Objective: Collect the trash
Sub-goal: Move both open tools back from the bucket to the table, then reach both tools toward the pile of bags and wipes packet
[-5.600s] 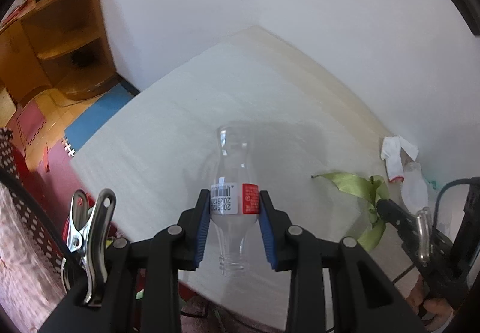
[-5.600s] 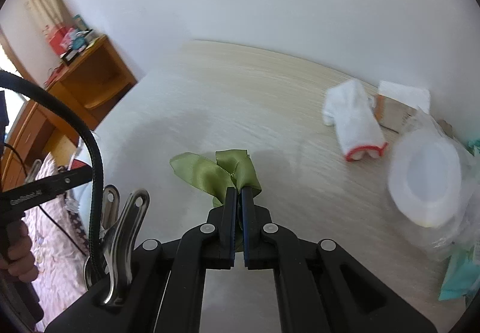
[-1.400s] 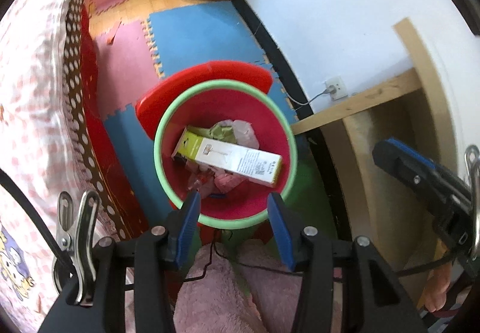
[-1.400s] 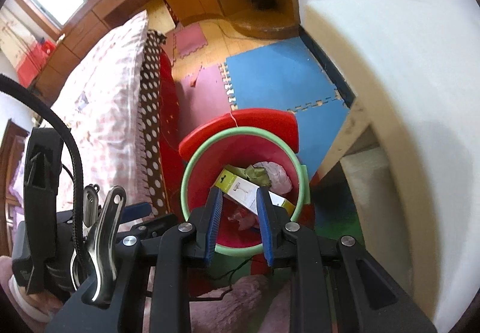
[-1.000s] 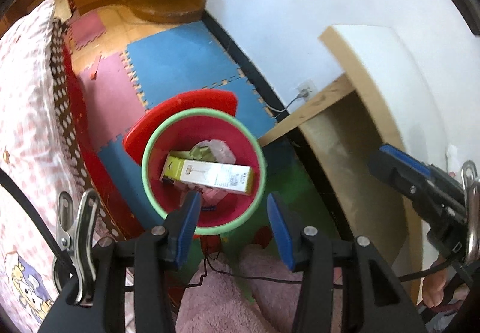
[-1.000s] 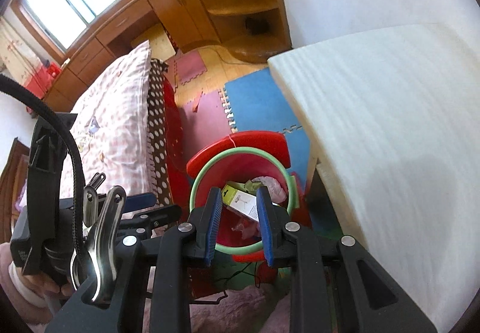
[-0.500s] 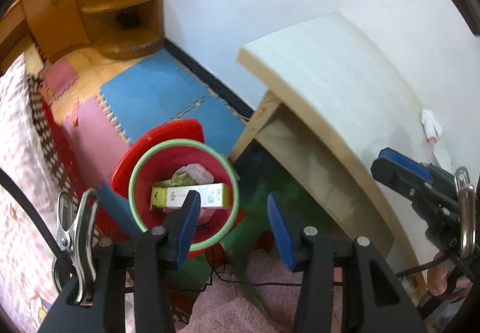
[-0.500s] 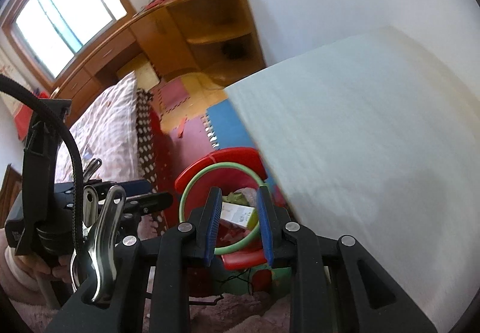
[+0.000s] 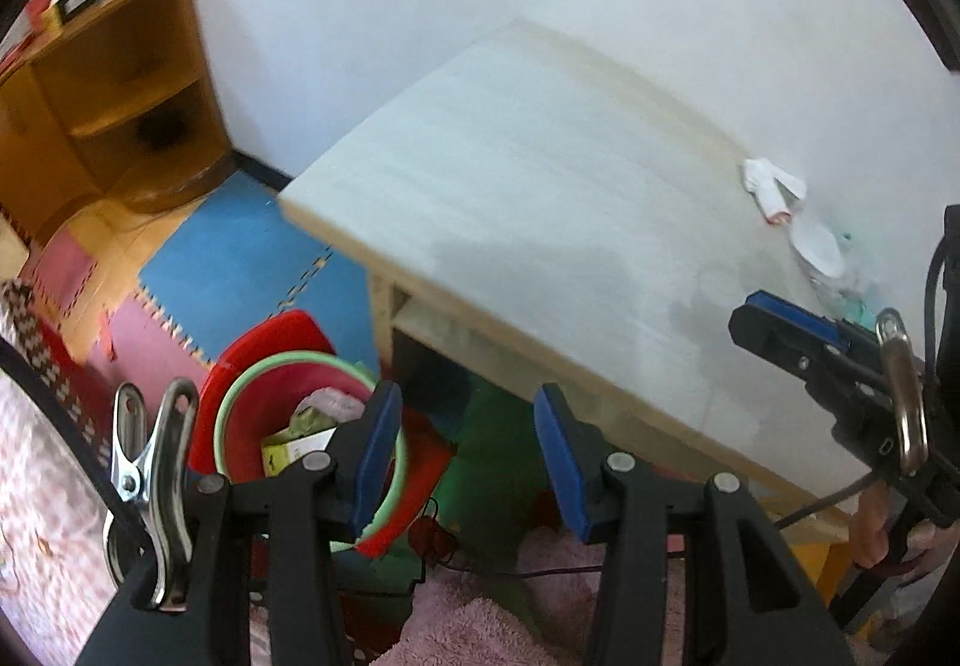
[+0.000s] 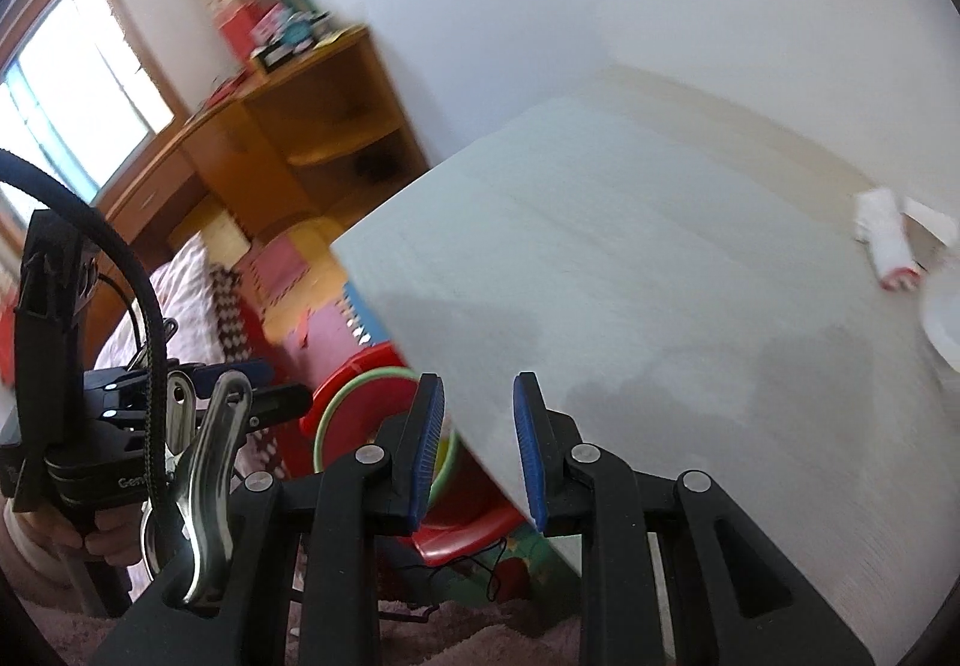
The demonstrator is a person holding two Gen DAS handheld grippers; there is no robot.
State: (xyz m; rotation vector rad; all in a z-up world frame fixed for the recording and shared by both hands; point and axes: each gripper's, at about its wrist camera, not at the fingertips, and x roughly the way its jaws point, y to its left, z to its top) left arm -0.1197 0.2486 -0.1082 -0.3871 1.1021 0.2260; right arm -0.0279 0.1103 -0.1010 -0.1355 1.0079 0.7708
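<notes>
Grippers: left gripper (image 9: 468, 456) and right gripper (image 10: 479, 450) both parted, nothing between the pads | bin (image 9: 240, 414): on floor beside table (image 9: 540, 198), holds box and wrappers | cloth (image 9: 771, 186): far table edge

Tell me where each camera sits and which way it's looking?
Left wrist: rides the left gripper, looking down at the red bin and table; the right gripper and a hand show.
Right wrist: rides the right gripper, facing the table's corner; the left gripper and a hand show.
Both see bin, table, white cloth, wooden shelf.
</notes>
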